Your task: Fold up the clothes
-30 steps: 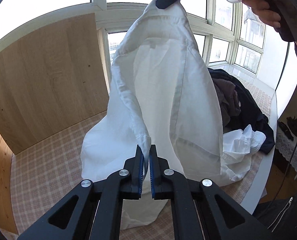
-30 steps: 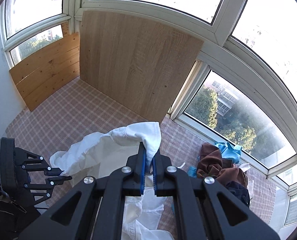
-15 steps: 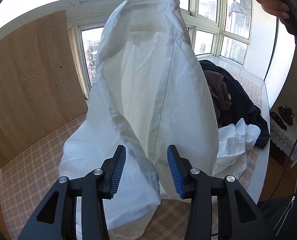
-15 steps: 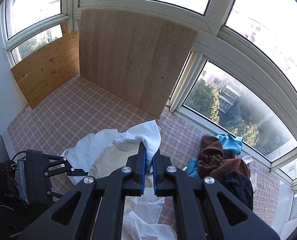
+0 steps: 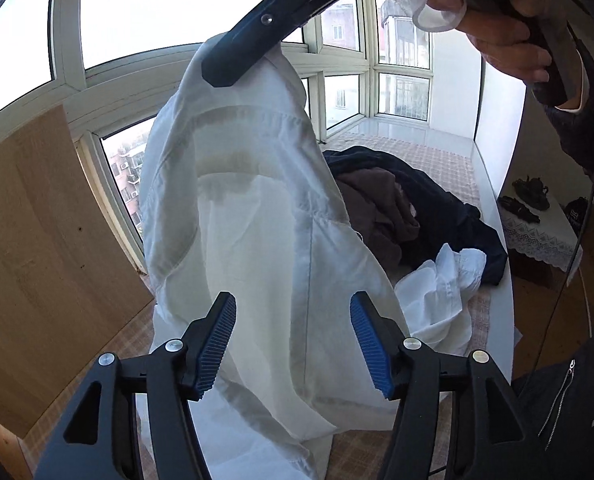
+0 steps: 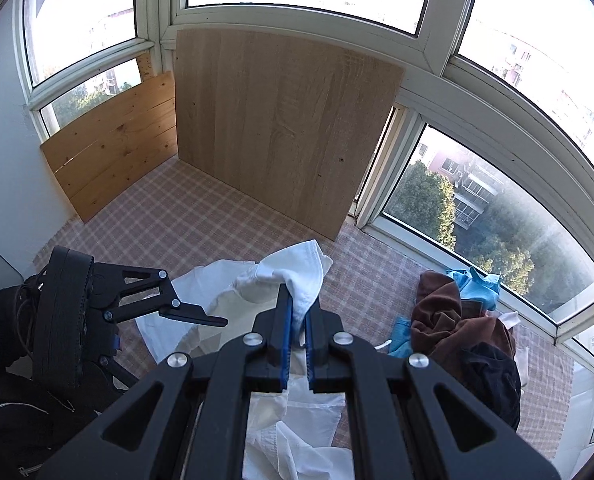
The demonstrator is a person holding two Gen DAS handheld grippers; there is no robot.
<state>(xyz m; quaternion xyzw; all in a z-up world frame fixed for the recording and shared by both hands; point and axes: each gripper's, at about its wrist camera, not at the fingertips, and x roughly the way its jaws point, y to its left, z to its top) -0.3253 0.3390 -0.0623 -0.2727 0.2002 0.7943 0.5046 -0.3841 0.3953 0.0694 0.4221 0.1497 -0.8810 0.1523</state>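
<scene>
A white shirt [image 5: 253,248] hangs in the air, its lower part resting on the checked tablecloth [image 5: 449,168]. My right gripper [image 6: 295,322] is shut on the shirt's top edge [image 6: 297,276]; it shows at the top of the left wrist view [image 5: 237,60], pinching the fabric. My left gripper [image 5: 293,340] is open, its blue pads either side of the hanging shirt's lower part, holding nothing. It also shows in the right wrist view [image 6: 193,314], left of the shirt.
A pile of dark and brown clothes [image 5: 409,216] and a white garment [image 5: 445,292] lie on the table to the right. In the right wrist view the pile [image 6: 461,328] includes a blue piece. Wooden boards [image 6: 281,132] lean against the windows behind.
My left gripper was shut on the shirt's edge, then opened and let go; its jaws are now wider. My right gripper still holds the shirt raised.
</scene>
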